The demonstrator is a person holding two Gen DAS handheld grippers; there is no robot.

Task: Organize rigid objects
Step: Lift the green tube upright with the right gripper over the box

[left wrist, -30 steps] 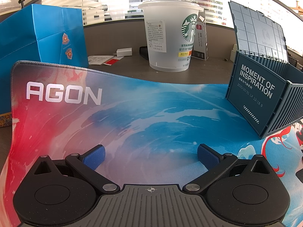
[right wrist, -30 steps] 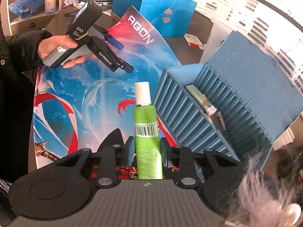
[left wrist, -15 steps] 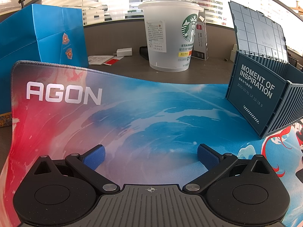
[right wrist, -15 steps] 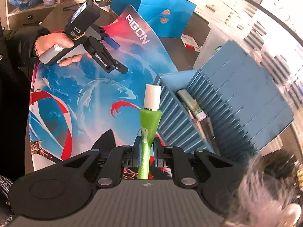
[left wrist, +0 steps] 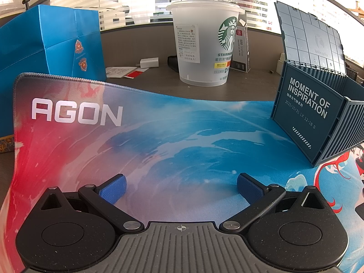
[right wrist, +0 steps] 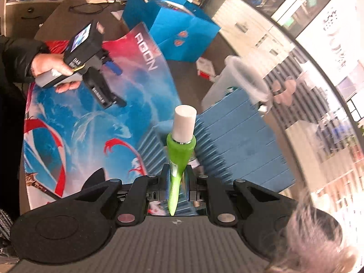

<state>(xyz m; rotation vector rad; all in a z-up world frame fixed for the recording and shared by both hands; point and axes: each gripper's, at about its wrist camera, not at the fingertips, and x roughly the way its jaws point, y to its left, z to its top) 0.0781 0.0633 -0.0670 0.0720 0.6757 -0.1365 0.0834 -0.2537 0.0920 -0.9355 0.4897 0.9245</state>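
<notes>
While the right claw (right wrist: 177,183) stays out of the left wrist view, its own camera shows it clamped on a green tube (right wrist: 179,152) with a white cap (right wrist: 184,122). The tube is gripped at its flat crimped end, and the cap points away from the camera. The tube is held in the air above the near wall of a blue container-style box (right wrist: 238,145), which stands on the right part of a printed mat (right wrist: 95,122). The box lid is raised. Contents of the box are mostly hidden behind the tube.

The left claw (left wrist: 180,187) sits low over the mat (left wrist: 159,136), its blue pads (left wrist: 113,187) wide apart and gripping nothing. In the right wrist view the left claw (right wrist: 113,84) is held by a hand (right wrist: 49,67) at the far left of the mat, well apart from the box.

On the desk (left wrist: 250,88) beyond the mat stand a clear plastic cup (left wrist: 202,45) and a blue paper bag (left wrist: 52,43). The box (left wrist: 318,113) is at the right, bearing the text "MOMENT OF INSPIRATION".
</notes>
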